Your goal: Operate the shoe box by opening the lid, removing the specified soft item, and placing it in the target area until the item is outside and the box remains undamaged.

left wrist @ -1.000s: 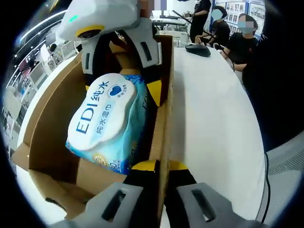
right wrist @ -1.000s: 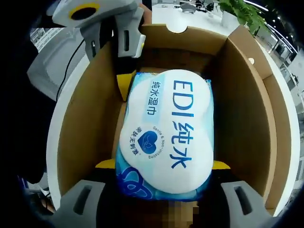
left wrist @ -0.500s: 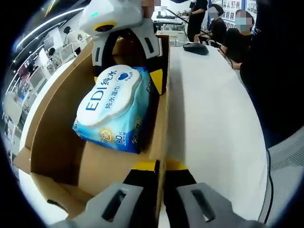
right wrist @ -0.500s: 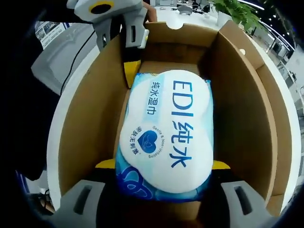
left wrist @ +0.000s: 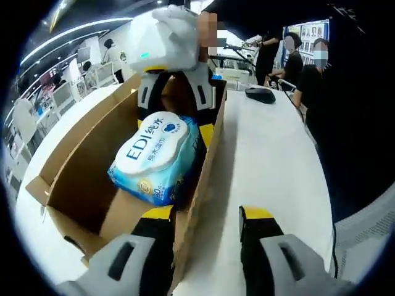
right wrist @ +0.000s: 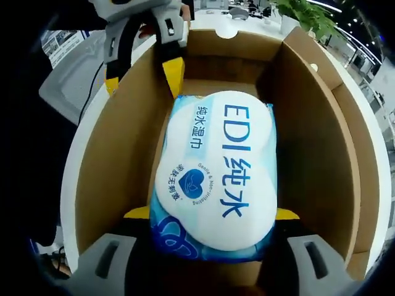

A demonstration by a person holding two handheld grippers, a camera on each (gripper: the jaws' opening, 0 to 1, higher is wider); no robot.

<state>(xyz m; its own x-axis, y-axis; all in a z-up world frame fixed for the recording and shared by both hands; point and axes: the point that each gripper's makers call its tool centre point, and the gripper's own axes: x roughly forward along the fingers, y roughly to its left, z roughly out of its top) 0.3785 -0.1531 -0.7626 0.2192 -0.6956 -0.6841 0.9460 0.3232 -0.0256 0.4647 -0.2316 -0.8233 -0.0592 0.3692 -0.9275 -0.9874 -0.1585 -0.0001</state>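
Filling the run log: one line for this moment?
right gripper: shut on wipes pack | left gripper: open, astride box wall | pack inside box

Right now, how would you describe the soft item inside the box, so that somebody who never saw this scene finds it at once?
Find the open brown cardboard box on the white table. Inside lies a wet-wipes pack, held at its near end by the right claw. It is the one soft, light blue thing there, with a white flap printed "EDI" in blue.
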